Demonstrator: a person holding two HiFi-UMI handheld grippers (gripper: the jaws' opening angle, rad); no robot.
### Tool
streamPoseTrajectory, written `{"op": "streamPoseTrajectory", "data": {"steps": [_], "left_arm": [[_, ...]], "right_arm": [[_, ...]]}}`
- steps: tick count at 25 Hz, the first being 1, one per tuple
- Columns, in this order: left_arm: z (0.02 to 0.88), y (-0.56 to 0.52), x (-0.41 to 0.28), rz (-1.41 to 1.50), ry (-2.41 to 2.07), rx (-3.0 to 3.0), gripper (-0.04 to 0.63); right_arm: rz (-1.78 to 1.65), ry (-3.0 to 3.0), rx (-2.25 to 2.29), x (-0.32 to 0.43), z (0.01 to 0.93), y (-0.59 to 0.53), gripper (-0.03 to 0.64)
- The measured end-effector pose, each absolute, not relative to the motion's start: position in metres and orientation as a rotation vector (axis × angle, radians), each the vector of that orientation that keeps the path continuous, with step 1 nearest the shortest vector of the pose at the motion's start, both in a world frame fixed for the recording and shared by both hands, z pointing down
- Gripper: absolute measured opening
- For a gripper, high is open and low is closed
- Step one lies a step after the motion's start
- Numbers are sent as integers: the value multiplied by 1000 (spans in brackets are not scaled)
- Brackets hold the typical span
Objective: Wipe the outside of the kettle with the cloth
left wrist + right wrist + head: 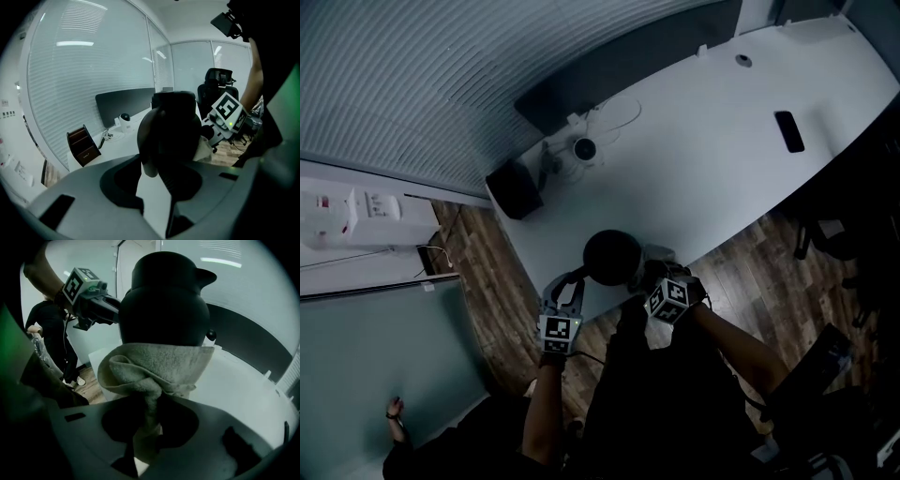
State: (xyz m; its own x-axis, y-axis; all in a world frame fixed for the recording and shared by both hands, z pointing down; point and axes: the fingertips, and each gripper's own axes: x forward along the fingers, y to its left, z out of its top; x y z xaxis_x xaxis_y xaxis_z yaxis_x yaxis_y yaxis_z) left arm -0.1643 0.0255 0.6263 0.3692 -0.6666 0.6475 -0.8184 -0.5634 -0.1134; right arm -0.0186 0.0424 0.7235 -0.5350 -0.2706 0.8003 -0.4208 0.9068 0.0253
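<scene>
While clamping the handle of the black kettle [164, 305] in the left gripper [157, 199], pressing the grey cloth [159, 364], pinched tight in the right gripper [145, 444], against its lower body. Standing upright at the counter [712, 150] near edge.

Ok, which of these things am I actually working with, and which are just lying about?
In the job:
- kettle, gripped by the left claw
- cloth, pinched in the right claw, against the kettle

Lying about:
- phone
- small white camera
- dark box
- office chair
</scene>
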Motion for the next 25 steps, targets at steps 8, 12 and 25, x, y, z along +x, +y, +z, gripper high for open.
{"op": "streamPoseTrajectory", "data": {"steps": [8, 12, 25], "left_arm": [[626, 18, -170, 1050, -1262, 2464, 106], [632, 11, -174, 1104, -1179, 2522, 106], [632, -10, -178, 1245, -979, 2604, 109]], "right_arm": [[-14, -2354, 486, -19, 625, 28, 78], [-186, -2347, 377, -24, 605, 28, 78], [-88, -2194, 261, -21, 710, 26, 78]]}}
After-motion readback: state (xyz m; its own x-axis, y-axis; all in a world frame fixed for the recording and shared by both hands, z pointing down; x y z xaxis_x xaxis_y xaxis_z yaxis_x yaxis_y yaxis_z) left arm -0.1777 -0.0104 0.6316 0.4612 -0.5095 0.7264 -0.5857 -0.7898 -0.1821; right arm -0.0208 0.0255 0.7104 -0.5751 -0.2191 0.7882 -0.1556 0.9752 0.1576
